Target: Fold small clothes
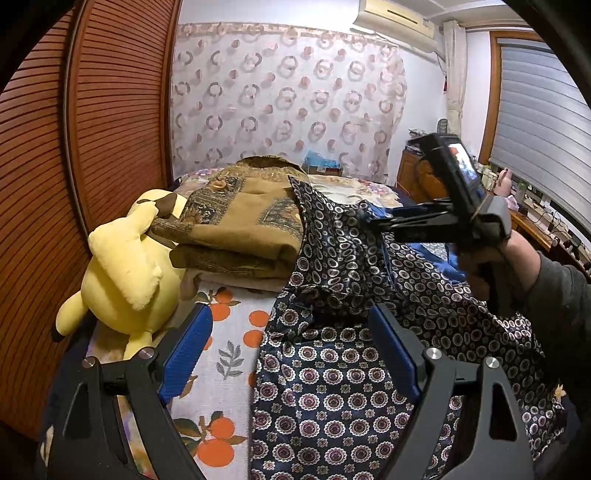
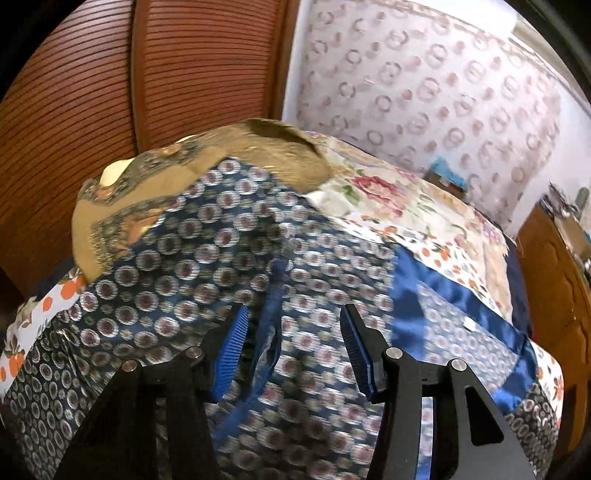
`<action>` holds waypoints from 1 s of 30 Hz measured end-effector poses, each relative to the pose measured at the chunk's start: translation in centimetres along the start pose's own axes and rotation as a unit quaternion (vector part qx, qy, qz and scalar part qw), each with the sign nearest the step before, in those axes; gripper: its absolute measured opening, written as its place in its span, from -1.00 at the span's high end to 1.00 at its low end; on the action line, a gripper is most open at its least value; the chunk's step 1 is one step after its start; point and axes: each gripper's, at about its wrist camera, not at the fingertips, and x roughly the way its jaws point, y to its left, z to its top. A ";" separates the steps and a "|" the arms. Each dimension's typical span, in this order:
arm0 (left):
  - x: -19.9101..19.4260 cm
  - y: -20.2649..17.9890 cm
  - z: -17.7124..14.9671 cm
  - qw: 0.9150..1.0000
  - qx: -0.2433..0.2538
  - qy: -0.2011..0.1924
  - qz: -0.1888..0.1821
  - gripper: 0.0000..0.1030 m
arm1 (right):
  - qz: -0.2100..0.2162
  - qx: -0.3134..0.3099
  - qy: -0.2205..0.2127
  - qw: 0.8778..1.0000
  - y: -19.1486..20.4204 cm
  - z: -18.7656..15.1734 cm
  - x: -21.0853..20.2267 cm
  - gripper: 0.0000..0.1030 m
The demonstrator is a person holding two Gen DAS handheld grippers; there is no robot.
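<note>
Yellow plush [image 1: 122, 266] at left, folded brown blanket [image 1: 236, 229] centre, curtain [image 1: 288, 99] above, air conditioner [image 1: 399, 22] upper right

We see the patterned garment [image 2: 207, 236] smeared by motion blur in the right wrist view. The brown folded cloth [image 1: 236, 225] hides part of our yellow plush toy [image 1: 125, 266].

A slatted wooden wardrobe [image 1: 92, 129] stood left of the bed [image 1: 225, 354] — a ring-patterned curtain [image 1: 288, 99] hung behind, an air conditioner [image 1: 399, 22] above, and a blind-covered window [image 1: 535, 122] on the right.
</note>
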 end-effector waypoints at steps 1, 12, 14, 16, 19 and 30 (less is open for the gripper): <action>0.2 -0.1 0.0 1.000 0.000 0.001 -0.001 -0.68 | 0.000 0.003 -0.002 1.000 -0.4 0.0 -0.2 -0.05; 1.7 -1.7 0.2 1.000 0.013 0.017 -0.006 -0.68 | 0.055 0.022 0.022 0.998 -3.8 -6.3 -2.4 -0.25; 1.9 -2.0 0.1 1.000 0.016 0.023 -0.006 -0.68 | 0.063 0.026 0.034 0.997 -3.9 -6.8 -1.8 -0.25; 2.0 -2.4 0.1 0.999 0.020 0.026 -0.006 -0.68 | 0.070 0.031 0.042 0.996 -4.1 -7.1 -1.4 -0.25; 1.9 -2.7 0.1 0.999 0.024 0.026 -0.008 -0.69 | 0.069 0.030 0.047 0.996 -4.2 -7.3 -0.8 -0.25; 2.2 -3.7 -0.4 0.999 0.026 0.035 -0.016 -0.68 | 0.055 0.026 0.044 0.997 -4.0 -8.5 -0.4 -0.74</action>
